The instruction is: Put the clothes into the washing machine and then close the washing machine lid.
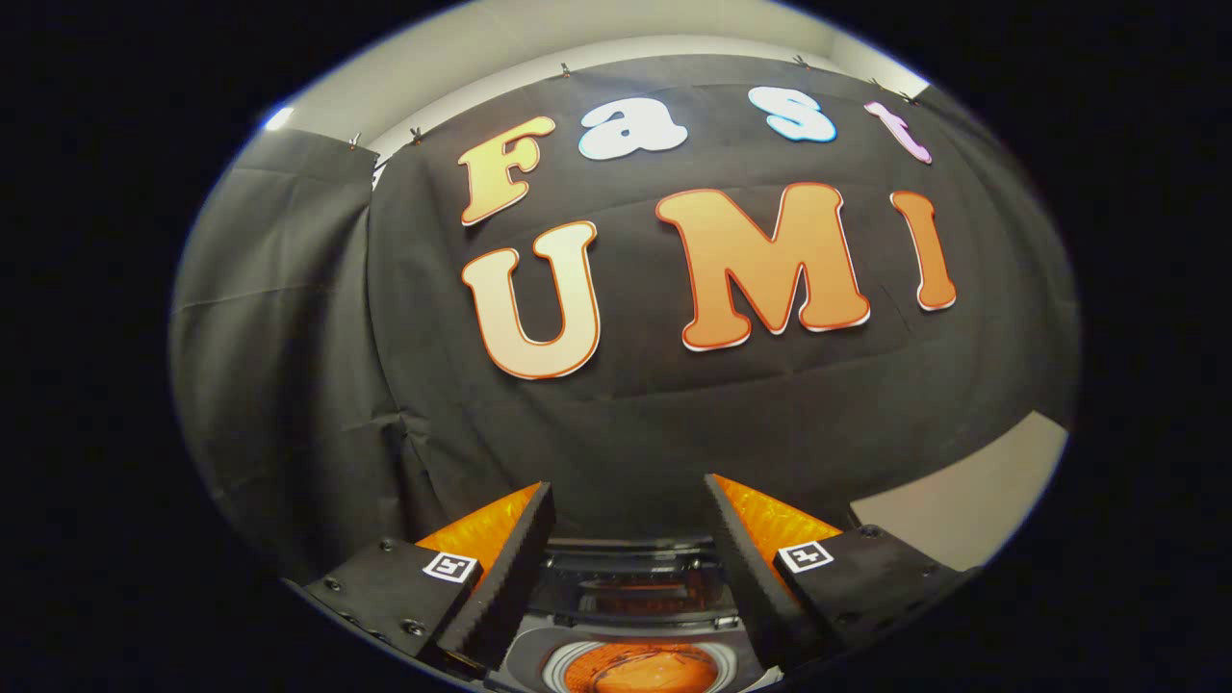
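Observation:
My gripper (628, 505) is open, its two fingers spread wide with nothing between them. Below and between the fingers sits the washing machine (630, 616), seen from above. Its round drum opening (640, 669) holds something orange, likely clothes, though the view cuts it off. The transparent lid (630, 587) stands raised behind the opening, just beyond the fingertips. The gripper hovers above the machine and points toward the booth wall.
The black cloth booth wall (626, 404) rises right behind the washing machine. A pale wall panel (962, 491) shows to the right of the right finger. A light ceiling strip (597, 29) runs over the cloth.

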A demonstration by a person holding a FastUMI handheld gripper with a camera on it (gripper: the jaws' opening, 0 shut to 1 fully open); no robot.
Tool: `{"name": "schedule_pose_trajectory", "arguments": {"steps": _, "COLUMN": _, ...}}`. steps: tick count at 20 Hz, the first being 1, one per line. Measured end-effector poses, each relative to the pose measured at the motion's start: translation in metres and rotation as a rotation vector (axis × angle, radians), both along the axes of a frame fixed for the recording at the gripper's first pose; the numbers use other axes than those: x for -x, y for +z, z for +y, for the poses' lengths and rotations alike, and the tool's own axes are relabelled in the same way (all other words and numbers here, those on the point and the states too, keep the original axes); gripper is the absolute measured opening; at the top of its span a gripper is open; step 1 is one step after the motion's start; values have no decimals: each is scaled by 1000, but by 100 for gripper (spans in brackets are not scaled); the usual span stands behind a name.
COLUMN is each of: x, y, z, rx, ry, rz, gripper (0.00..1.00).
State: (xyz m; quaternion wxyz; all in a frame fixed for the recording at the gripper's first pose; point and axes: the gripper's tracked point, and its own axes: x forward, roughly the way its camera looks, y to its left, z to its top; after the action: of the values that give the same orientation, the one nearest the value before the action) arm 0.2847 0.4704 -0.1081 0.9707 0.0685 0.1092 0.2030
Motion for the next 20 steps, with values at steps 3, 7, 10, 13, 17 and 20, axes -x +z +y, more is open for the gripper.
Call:
{"name": "schedule_pose_trajectory", "arguments": {"steps": 3, "x": -39, "y": -6, "z": 9, "rx": 39, "ry": 2, "rz": -4, "gripper": 98}}
{"name": "schedule_pose_trajectory", "arguments": {"steps": 7, "x": -78, "y": -54, "z": 26, "rx": 76, "ry": 8, "rz": 97, "gripper": 98}}
{"name": "schedule_pose_trajectory", "arguments": {"steps": 10, "x": -101, "y": -72, "z": 39, "rx": 109, "ry": 14, "rz": 114, "gripper": 98}}
{"name": "schedule_pose_trajectory", "arguments": {"steps": 13, "x": -114, "y": -89, "z": 46, "rx": 138, "ry": 14, "rz": 135, "gripper": 98}}
{"name": "schedule_pose_trajectory", "arguments": {"steps": 17, "x": -129, "y": -108, "z": 49, "rx": 162, "ry": -2, "rz": 163, "gripper": 98}}
{"name": "schedule_pose_trajectory", "arguments": {"steps": 20, "x": -136, "y": -130, "z": 49, "rx": 172, "ry": -11, "rz": 209, "gripper": 98}}
